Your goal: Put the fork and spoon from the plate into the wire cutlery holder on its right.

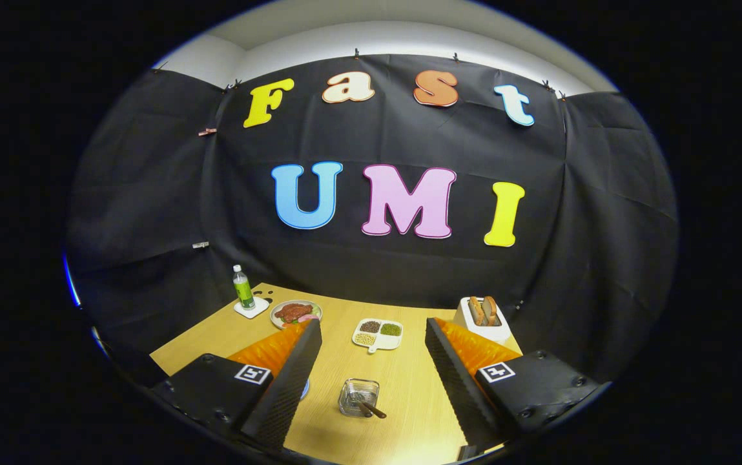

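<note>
Wooden table (409, 381), wire cutlery holder (358, 396) between spread tool (372, 381) fingers

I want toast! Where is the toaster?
In the gripper view, the toaster with two bread slices stands at the table's far right corner, against the black cloth wall, just beyond the open gripper's right finger.

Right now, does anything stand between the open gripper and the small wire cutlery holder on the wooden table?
Nothing visible does. The wire cutlery holder sits on the bare wooden table between the open fingers of the gripper, with a brown-handled utensil leaning in it. The white divided dish lies beyond it.
</note>
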A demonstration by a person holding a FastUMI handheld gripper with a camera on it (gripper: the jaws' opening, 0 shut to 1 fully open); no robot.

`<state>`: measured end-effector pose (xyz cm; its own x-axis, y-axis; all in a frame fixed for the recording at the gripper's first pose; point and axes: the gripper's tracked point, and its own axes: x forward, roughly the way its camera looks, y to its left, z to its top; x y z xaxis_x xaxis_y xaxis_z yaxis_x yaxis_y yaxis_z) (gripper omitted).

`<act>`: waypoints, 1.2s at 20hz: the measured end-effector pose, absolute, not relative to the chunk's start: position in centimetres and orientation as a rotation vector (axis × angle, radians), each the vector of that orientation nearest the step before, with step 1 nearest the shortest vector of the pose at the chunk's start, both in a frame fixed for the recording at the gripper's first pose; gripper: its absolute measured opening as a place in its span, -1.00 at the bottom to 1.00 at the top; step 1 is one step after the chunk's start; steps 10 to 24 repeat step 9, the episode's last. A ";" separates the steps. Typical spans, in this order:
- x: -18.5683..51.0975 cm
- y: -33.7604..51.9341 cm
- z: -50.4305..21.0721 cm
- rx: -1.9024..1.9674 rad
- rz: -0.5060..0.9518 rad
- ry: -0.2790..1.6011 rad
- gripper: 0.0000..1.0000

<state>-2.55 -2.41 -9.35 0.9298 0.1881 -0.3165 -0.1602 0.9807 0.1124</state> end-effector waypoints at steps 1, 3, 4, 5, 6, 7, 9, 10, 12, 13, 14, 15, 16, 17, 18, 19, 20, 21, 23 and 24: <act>-2.5 -2.4 -9.3 0.084 0.183 0.331 1.00; -2.4 -2.2 -9.2 0.077 0.191 0.331 1.00; -2.4 -2.2 -9.3 0.074 0.195 0.331 1.00; -2.4 -2.0 -9.3 0.071 0.199 0.332 1.00; -2.4 -1.8 -9.3 0.069 0.201 0.333 1.00; -2.2 -1.7 -9.4 0.065 0.205 0.336 1.00; -2.2 -1.5 -9.7 0.051 0.210 0.344 1.00; -2.2 -1.5 -9.7 0.051 0.210 0.344 1.00; -2.2 -1.5 -9.7 0.051 0.210 0.344 1.00; -2.2 -1.5 -9.7 0.051 0.210 0.344 1.00; -2.2 -1.5 -9.7 0.051 0.210 0.344 1.00; -2.2 -1.5 -9.7 0.051 0.210 0.344 1.00; -2.2 -1.5 -9.7 0.051 0.210 0.344 1.00; -2.2 -1.5 -9.7 0.051 0.210 0.344 1.00; -2.2 -1.5 -9.7 0.051 0.210 0.344 1.00; -2.2 -1.5 -9.7 0.051 0.210 0.344 1.00; -2.2 -1.5 -9.7 0.051 0.210 0.344 1.00; -2.2 -1.5 -9.7 0.051 0.210 0.344 1.00; -2.2 -1.5 -9.7 0.051 0.210 0.344 1.00; -2.2 -1.5 -9.7 0.051 0.210 0.344 1.00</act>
